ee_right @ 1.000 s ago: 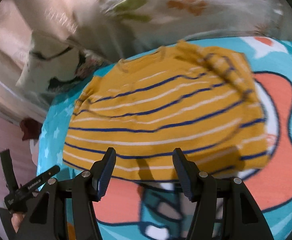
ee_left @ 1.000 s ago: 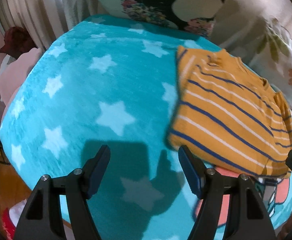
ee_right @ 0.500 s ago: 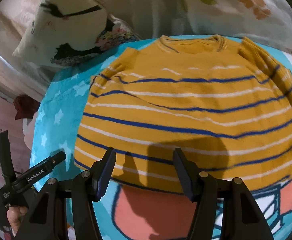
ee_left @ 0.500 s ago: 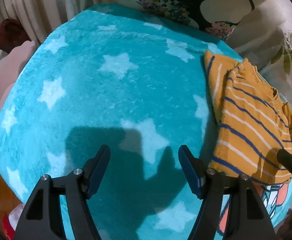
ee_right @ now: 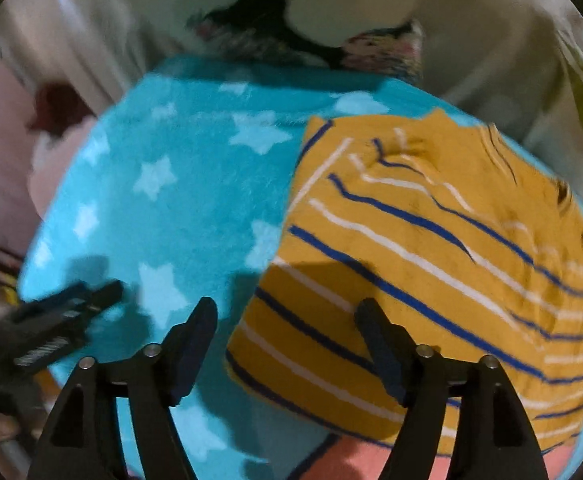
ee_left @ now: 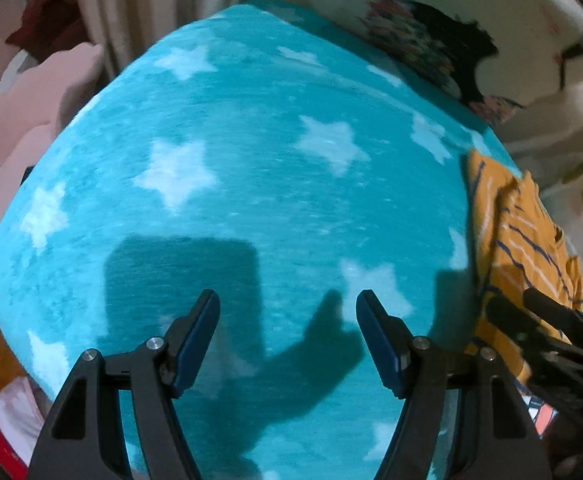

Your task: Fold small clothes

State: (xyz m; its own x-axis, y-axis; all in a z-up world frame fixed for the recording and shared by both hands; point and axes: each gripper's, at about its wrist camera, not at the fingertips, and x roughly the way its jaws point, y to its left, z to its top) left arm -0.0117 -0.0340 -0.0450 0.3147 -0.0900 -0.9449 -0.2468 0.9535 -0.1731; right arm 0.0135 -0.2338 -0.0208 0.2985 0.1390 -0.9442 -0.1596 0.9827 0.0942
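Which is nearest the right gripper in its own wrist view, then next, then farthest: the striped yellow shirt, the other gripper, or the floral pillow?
From the right gripper:
1. Striped yellow shirt, its lower corner under the open jaws.
2. Left gripper, off to the left over the star blanket.
3. Floral pillow, at the far edge.

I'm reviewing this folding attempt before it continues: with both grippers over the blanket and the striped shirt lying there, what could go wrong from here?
1. The right gripper, whose jaws have just been opening, straddles only the striped shirt corner; a pinch may catch one layer or the fluffy blanket.
2. The left gripper hangs open over bare blanket, away from the shirt, so a one-sided lift could skew the fold.
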